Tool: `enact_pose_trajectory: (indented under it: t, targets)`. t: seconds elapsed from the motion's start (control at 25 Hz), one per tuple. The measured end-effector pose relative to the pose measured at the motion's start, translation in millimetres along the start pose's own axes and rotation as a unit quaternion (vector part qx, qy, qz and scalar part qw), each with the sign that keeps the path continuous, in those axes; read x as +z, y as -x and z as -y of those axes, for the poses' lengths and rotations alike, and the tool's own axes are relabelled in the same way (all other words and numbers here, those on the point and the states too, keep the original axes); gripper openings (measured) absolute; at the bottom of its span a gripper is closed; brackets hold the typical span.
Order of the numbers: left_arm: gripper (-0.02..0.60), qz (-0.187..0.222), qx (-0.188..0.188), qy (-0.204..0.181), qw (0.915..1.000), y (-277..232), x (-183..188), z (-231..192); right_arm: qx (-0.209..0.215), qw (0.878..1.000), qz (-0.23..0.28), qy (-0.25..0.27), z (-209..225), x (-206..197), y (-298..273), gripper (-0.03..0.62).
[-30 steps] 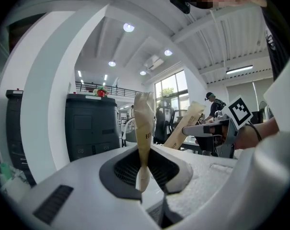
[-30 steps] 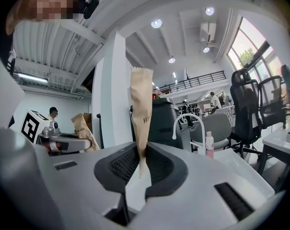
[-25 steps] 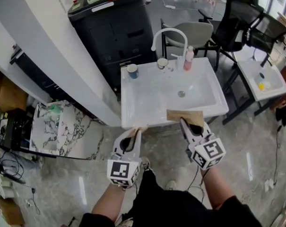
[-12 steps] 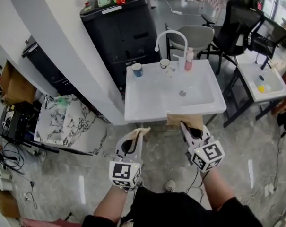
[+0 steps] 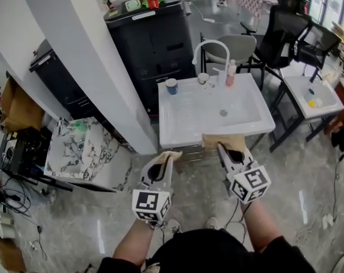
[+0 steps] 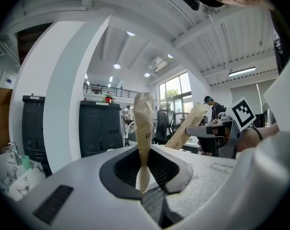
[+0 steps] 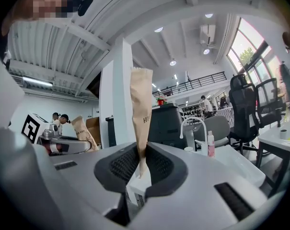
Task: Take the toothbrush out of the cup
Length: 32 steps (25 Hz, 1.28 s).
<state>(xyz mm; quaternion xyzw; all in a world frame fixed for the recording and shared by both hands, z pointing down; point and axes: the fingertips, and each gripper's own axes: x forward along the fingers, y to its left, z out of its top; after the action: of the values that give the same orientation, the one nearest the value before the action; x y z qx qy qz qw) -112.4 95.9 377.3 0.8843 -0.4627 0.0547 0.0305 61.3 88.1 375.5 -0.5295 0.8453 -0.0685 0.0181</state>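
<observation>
Paper strips are being pinched by nearly closed jaws, perhaps as grip padding: left gripper and right gripper are hovering short of the sink at twelve o'clock. A blue cup and a white cup are standing on its far rim; the toothbrush is too small to spot.

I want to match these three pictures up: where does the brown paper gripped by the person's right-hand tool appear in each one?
Head view: brown paper, lower middle, at the near edge of the white sink.
Left gripper view: right of centre, leaning.
Right gripper view: dead centre, upright.
Shared landmark: black cabinet with red thing on top.
</observation>
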Motion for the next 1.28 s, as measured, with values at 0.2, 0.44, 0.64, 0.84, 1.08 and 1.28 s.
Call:
enact_pose_trajectory:
  t: [0.2,0.44,0.64,0.84,1.08,1.28]
  targets:
    - [0.037,0.002,-0.018,0.003,0.9998,10,1,-12,-0.015,1.000,0.002,0.002,-19,-1,0,0.038]
    - [0.037,0.004,-0.029,0.006,0.9996,18,1,-22,-0.026,1.000,-0.001,0.001,-32,-3,-1,0.038]
    - [0.037,0.004,-0.032,0.007,0.9994,23,-1,-21,-0.030,1.000,-0.001,0.002,-37,-4,3,0.038]
    - [0.037,0.005,-0.033,0.007,0.9994,27,-1,-17,-0.031,1.000,-0.001,0.003,-38,-3,8,0.038]
    - [0.037,0.007,-0.032,0.007,0.9994,31,1,-14,-0.029,1.000,-0.002,0.004,-40,-3,12,0.038]
    - [0.037,0.007,-0.033,0.007,0.9994,32,2,-10,-0.026,1.000,-0.004,0.005,-40,-3,16,0.038]
